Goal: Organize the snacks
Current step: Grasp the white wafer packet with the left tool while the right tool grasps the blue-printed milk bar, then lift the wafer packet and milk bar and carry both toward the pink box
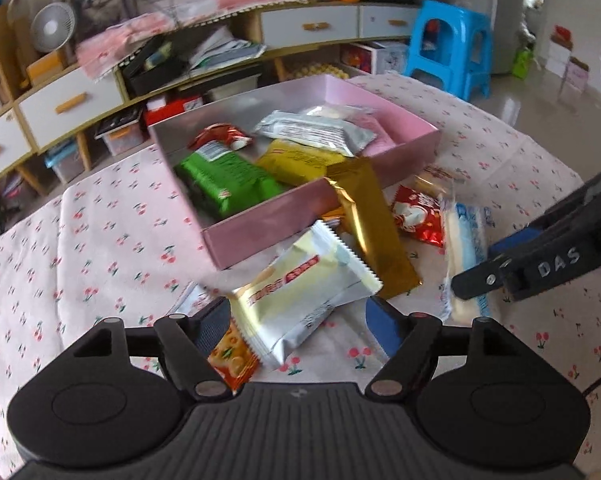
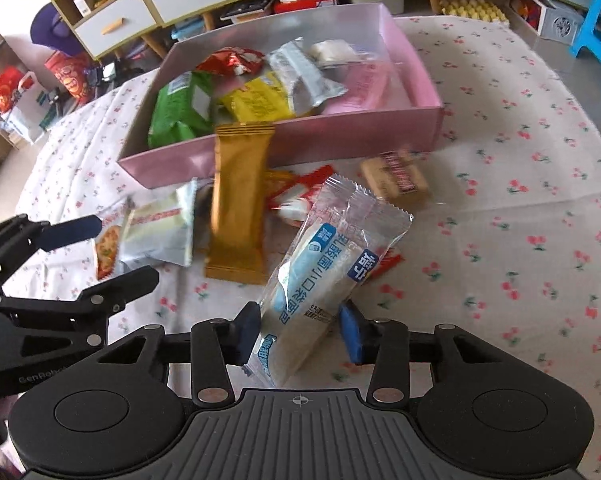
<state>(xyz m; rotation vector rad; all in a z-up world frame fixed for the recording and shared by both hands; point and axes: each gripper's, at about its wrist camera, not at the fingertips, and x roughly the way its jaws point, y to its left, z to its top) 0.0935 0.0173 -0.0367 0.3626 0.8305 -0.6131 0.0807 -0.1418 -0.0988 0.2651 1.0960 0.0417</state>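
Observation:
A pink box point(image 1: 276, 216) point(image 2: 320, 148) on the cherry-print cloth holds green, yellow, red and silver snack packs. A gold pack point(image 1: 364, 220) point(image 2: 240, 200) leans on its front wall. My left gripper point(image 1: 296, 324) is open around a pale yellow and silver pack point(image 1: 300, 304) point(image 2: 156, 232), over an orange cracker pack point(image 1: 232, 360). My right gripper point(image 2: 298, 336) is open with a clear blue-and-white bread pack point(image 2: 324, 276) point(image 1: 464, 248) between its fingers. It shows in the left wrist view point(image 1: 480, 272) at the right.
A red pack point(image 1: 418, 216) point(image 2: 300, 196) and a tan biscuit pack point(image 2: 394, 180) lie before the box. Shelving with drawers point(image 1: 72, 100) stands behind the table. A blue stool point(image 1: 448, 48) stands at the far right.

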